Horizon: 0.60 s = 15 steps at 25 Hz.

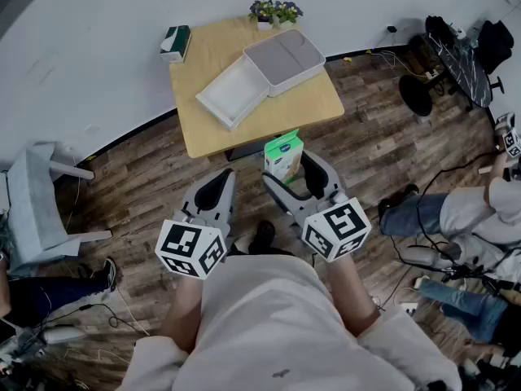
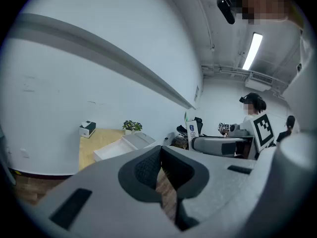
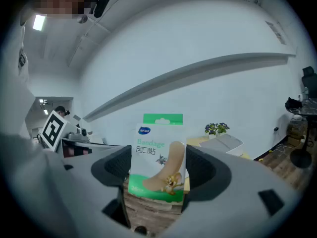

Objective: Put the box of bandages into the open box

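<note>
Wood floor (image 1: 383,161) below "Bandage"-labelled box (image 3: 157,155)

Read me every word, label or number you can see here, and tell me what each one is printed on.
"Bandage": front of the box of bandages.
"创口贴": same box, just below that word.
Blue oval logo at the box's top and the small print at its lower left: too small to read.
Marker cubes: square patterns only, no words.

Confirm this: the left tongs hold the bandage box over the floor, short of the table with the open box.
No: the right tongs hold the bandage box, as the right gripper view shows. It is over the floor, short of the table with the open box.
</note>
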Tool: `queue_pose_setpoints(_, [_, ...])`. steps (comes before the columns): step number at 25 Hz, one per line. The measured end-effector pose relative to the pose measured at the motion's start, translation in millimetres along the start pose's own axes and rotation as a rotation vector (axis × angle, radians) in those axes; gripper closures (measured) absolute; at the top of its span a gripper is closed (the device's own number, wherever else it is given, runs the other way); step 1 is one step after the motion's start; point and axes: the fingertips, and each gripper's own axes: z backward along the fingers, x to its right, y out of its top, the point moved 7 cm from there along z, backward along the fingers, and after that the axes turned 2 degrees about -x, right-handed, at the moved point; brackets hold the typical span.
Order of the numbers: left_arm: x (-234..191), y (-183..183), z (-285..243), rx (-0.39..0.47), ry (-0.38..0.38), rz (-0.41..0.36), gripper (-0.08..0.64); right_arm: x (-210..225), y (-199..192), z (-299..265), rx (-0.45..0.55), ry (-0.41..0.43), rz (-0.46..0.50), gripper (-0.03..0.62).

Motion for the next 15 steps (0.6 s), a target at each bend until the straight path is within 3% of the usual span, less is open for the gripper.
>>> queue_pose_setpoints(15, [18, -13, 26, 0.012, 0.008, 0.0, 0.561, -26, -10, 17, -0.003, 0.032, 0.003, 0.241])
